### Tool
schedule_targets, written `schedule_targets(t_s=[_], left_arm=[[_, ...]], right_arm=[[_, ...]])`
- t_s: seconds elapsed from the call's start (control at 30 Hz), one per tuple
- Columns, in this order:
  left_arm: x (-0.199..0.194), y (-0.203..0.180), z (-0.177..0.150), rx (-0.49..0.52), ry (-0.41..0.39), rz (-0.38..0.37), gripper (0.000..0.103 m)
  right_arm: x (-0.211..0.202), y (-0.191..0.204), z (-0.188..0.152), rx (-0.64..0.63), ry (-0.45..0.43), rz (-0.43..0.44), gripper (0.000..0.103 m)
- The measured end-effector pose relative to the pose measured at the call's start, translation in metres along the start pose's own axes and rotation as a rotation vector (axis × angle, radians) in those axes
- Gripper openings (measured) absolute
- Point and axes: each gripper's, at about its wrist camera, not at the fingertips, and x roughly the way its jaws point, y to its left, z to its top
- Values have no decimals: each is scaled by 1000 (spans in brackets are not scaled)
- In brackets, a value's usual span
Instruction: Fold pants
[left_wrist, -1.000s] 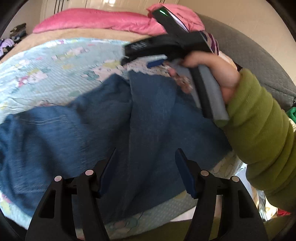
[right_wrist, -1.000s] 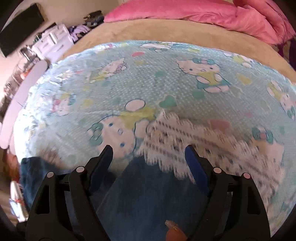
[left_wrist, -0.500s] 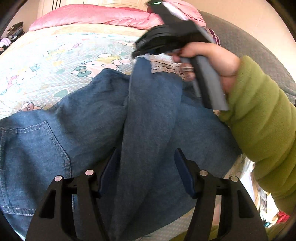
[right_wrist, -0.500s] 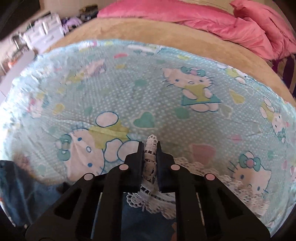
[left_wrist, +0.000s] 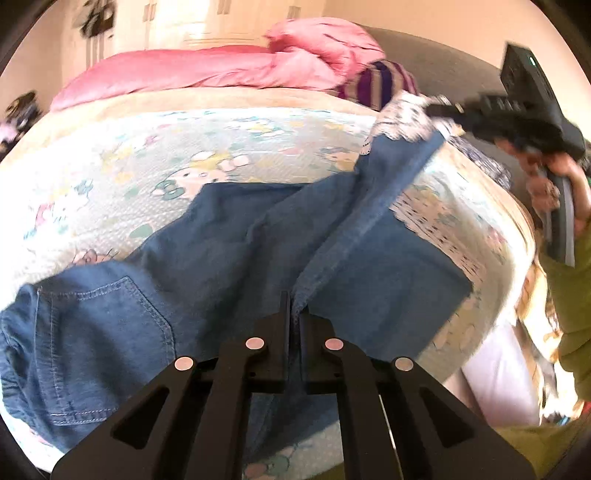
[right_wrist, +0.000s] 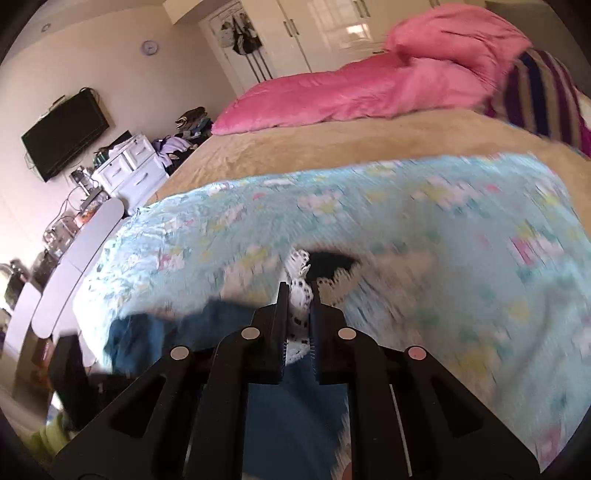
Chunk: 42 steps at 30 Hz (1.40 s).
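Blue denim pants (left_wrist: 229, 236) with white lace cuffs sprawl across my cartoon-print bedspread (left_wrist: 122, 173); left gripper (left_wrist: 293, 306) pinches a leg fold, right gripper (right_wrist: 299, 295) at two o'clock clamps lace.

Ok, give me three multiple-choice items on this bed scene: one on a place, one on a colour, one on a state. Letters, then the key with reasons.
1. Where do the blue denim pants lie?
A. on the pale blue cartoon-print blanket
B. on the floor
C. on the white dresser

2. What colour is the puffy quilt at the head of the bed?
A. green
B. pink
C. grey

3. How are the left tongs?
A. wide open above the denim
B. shut on nothing
C. shut on a denim fold

Key:
1 A, the printed blanket shows all round the denim.
2 B, it is plainly pink in both views.
3 C, a ridge of denim runs between the closed fingers.
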Motion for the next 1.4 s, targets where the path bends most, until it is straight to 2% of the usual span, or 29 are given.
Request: schedule_targets(t_s=[0.13,0.27,0.37,0.6,0.63,0.67,0.73,0.77,0.8,0.83,0.93,1.0,1.07,1.13,1.3,1.4], left_arm=[[2,-13,-12,68,34,-7,3],[18,-25,-26,104,88,-6,3],[18,-32,-33,138,109,-1,3],[30,-40,-40,180,154,22,3],[31,-40,-41,180,156,20,3],[31,-40,-41,180,156,19,4],[30,-38,-41,181,154,8,7],[28,-38,-42,181,152,1,9],[24,-37,-43,174,152,-17,18],[19,-36,-44,175,148,-32,33],[-1,-37,-45,203,103,-46,56],[-16,-29,-39,196,61,-44,57],[-23,-21,-29,183,34,-11,58],[-25,-7,-10,144,9,33,66],[-5,31,41,-8,8,31,66],[24,52,66,-54,37,84,66]], right_arm=[[-9,-24,-52,63,99,-22,5],[-3,-36,-90,89,170,-63,5],[-4,-46,-102,128,190,-59,5],[-5,-62,-122,132,262,-75,7],[-4,-65,-125,134,272,-73,9],[-4,-69,-127,145,277,-84,19],[-7,-75,-127,166,279,-77,34],[-12,-77,-124,159,270,-78,37],[-17,-77,-120,146,255,-85,40],[-23,-77,-113,130,222,-97,44],[-32,-80,-90,116,133,-83,52],[-30,-81,-73,105,85,-72,56],[-14,-80,-53,68,70,-63,59],[10,-84,-36,43,81,-54,60],[75,-101,-14,70,187,-9,60],[105,-105,-11,70,244,2,60]])
